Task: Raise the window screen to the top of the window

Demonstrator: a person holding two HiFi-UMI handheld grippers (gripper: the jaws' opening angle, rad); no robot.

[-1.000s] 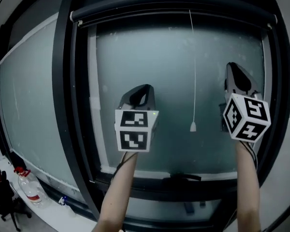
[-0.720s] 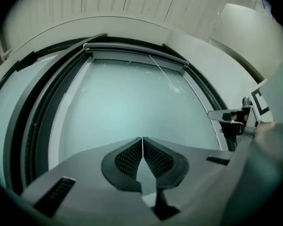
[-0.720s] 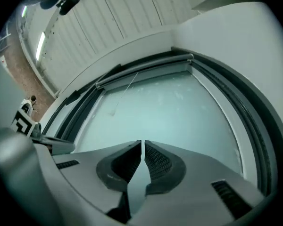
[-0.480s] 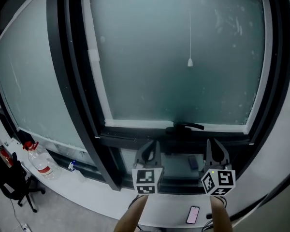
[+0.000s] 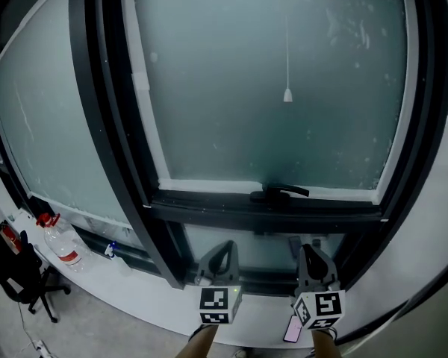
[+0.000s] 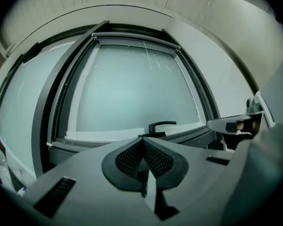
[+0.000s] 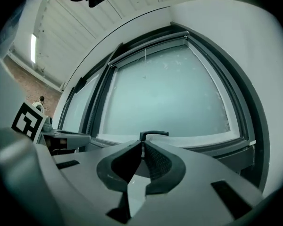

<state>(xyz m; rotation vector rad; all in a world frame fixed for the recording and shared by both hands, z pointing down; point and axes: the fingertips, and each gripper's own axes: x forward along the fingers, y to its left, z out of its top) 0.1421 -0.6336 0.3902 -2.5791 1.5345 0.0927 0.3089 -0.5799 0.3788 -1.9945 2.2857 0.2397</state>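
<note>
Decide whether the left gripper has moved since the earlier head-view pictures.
Yes. The left gripper has dropped: it was above the window handle, in front of the glass, and is now below that handle.

A white sill (image 5: 153, 303) below the window (image 5: 231, 88) carries a clear red-capped bottle (image 5: 61, 246) at its left, a small blue-topped item (image 5: 110, 252) near it, and a phone (image 5: 290, 330) further right.

We read this as an office-type workroom. At the lower left of the head view, a black swivel chair (image 5: 11, 286) stands on the floor beside a white sill (image 5: 134, 300) carrying a water bottle (image 5: 60, 246). A tall dark-framed window (image 5: 231, 88) of frosted glass fills the frame. The upper left of the right gripper view shows a slatted ceiling (image 7: 85, 22) with a strip light (image 7: 34, 48).
</note>
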